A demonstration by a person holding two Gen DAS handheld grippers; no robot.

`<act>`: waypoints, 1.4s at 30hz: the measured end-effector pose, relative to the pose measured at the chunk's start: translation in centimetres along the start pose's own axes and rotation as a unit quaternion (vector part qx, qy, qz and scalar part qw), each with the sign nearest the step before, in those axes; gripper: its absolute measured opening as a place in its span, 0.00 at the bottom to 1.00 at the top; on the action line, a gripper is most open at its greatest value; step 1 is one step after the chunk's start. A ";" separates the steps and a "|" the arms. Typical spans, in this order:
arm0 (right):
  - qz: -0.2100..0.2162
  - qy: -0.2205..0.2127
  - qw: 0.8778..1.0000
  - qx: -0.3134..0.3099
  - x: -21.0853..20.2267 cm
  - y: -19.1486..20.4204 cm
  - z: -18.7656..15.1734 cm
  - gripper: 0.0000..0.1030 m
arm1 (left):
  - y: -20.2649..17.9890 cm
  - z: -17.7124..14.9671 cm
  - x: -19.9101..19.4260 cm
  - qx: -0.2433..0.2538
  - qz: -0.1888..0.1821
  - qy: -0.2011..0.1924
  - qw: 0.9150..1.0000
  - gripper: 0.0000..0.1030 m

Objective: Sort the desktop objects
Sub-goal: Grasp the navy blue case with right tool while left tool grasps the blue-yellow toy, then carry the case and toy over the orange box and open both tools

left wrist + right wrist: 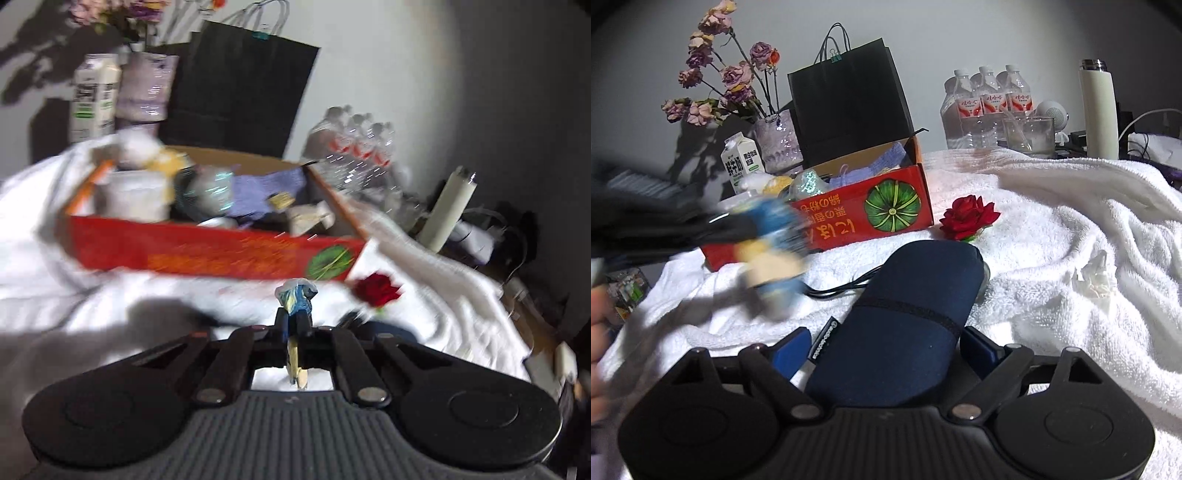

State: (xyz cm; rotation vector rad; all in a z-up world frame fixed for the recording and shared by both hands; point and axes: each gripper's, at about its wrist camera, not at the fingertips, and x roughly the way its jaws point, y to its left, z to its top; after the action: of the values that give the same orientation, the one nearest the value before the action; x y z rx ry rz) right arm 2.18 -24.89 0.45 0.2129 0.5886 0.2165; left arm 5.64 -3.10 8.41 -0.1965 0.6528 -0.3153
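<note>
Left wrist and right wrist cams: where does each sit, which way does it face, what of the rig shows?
Left wrist: on the left gripper, facing the red box over the white towel; its fingers are shut on a small blue-and-yellow toy.
Right wrist: on the right gripper, facing the same box; open fingers flank a navy pouch; the left gripper crosses at left.
Shared: box, red rose, black bag, toy.
</note>
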 end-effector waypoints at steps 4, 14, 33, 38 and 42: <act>-0.036 0.007 0.999 -0.020 1.0 1.3 0.8 0.89 | 2.3 -2.4 -2.8 -0.013 0.021 0.008 1.000 0.05; -0.061 0.018 0.992 -0.107 -0.3 3.1 0.7 0.60 | 4.9 -6.9 -6.3 -0.036 0.006 0.031 0.999 0.05; 0.038 0.007 0.993 -0.116 -8.2 6.8 -2.5 0.60 | 4.1 -5.8 -9.2 -0.028 -0.059 -0.006 0.998 0.04; 0.061 -0.032 0.992 -0.105 -8.0 5.5 3.0 0.60 | 3.8 0.7 -9.7 0.011 -0.046 -0.039 0.998 0.05; 0.074 -0.071 0.987 -0.123 -6.4 5.2 9.2 0.60 | 4.2 6.3 -7.6 0.028 -0.065 -0.051 0.996 0.05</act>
State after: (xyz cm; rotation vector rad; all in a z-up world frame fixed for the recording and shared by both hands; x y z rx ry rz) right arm 1.47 -22.84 12.61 0.0311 0.3995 0.4112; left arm 4.80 3.96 16.42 -0.2010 0.5311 -0.4455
